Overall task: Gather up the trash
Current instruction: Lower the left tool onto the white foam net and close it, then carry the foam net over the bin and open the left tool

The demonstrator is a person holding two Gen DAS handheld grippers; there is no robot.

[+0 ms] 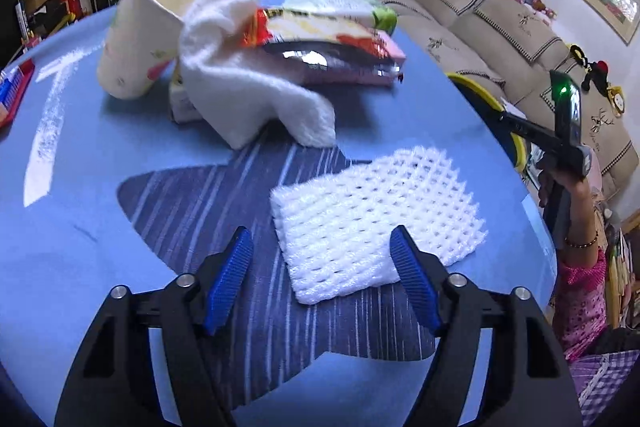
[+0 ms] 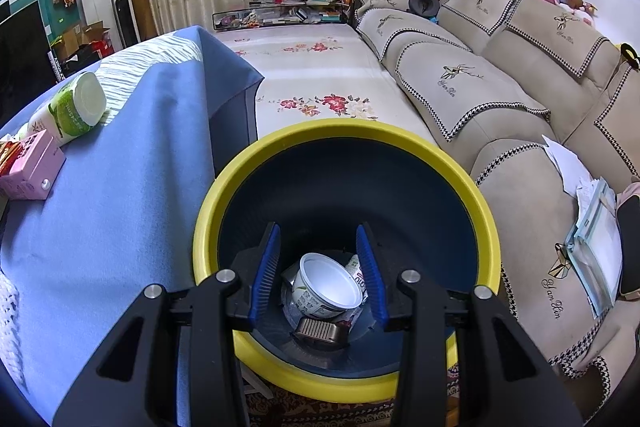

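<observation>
Below, each label names one part of the scene.

Left gripper point(image 1: 322, 271): jaws spread wide and empty, angled down over the table; the right blue pad overlaps the near edge of the foam net, the left pad stands over bare cloth. Judged to be lining up for a pick.

Foam net point(image 1: 372, 219): white mesh fruit sleeve, lying flat on the blue tablecloth point(image 1: 80, 267) just ahead of the left fingertips; it is the nearest piece of trash and not yet gripped.

Trash pile: a paper cup point(image 1: 140, 31) tipped on its side, a crumpled white tissue point(image 1: 240, 87) draped over a small carton, and flattened snack wrappers point(image 1: 328, 39) behind, all farther back on the table and apart from the net.

Right gripper point(image 2: 318, 273): jaws partly apart with nothing between the pads, held above the bin's mouth, probably keeping clear while the left works.

Bin point(image 2: 340, 131): yellow-rimmed, dark inside, standing on the floor beside the table's edge, placed within short reach of the trash.

Bin contents: a white yogurt tub point(image 2: 328, 287), a small metal tin point(image 2: 320, 333), and crumpled packaging beneath.

Remaining items: a green-and-white bottle point(image 2: 74, 107) lying on its side and a pink carton point(image 2: 30, 167), both on the table.
</observation>
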